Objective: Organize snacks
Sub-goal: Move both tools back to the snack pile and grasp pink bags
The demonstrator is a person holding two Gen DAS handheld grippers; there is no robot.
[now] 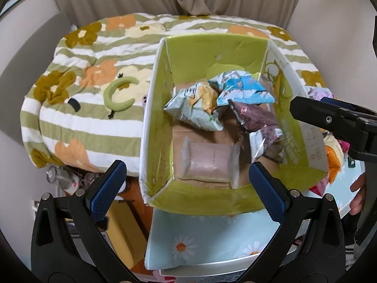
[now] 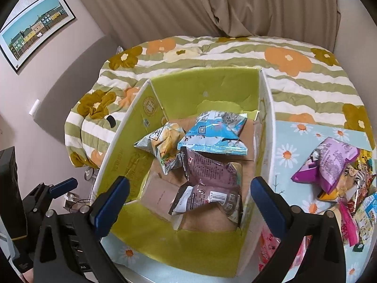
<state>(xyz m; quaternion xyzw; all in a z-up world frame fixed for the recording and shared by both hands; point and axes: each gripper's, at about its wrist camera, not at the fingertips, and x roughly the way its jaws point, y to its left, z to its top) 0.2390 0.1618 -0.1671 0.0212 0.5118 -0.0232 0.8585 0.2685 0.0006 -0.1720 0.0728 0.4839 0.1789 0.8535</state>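
Observation:
A green-lined cardboard box [image 1: 212,54] [image 2: 202,82] stands open on the table. Inside lie a blue snack bag [image 1: 245,88] [image 2: 216,136], a silver chip bag [image 1: 195,106] [image 2: 162,146], a brown packet [image 1: 256,118] [image 2: 207,172] and a pale pink packet [image 1: 207,162] [image 2: 160,195]. My left gripper [image 1: 188,193] is open and empty above the box's near wall. My right gripper [image 2: 190,202] is open and empty over the box; it also shows at the right of the left wrist view [image 1: 313,112]. More snack bags, a purple one [image 2: 329,162] on top, are piled right of the box.
The table has a light blue daisy cloth [image 1: 200,238] [image 2: 289,146]. Behind it is a bed with a green-striped floral quilt [image 1: 94,75] [image 2: 294,77] and a curtain. A green neck pillow [image 1: 117,92] lies on the quilt. A yellow item [image 1: 124,231] sits below left.

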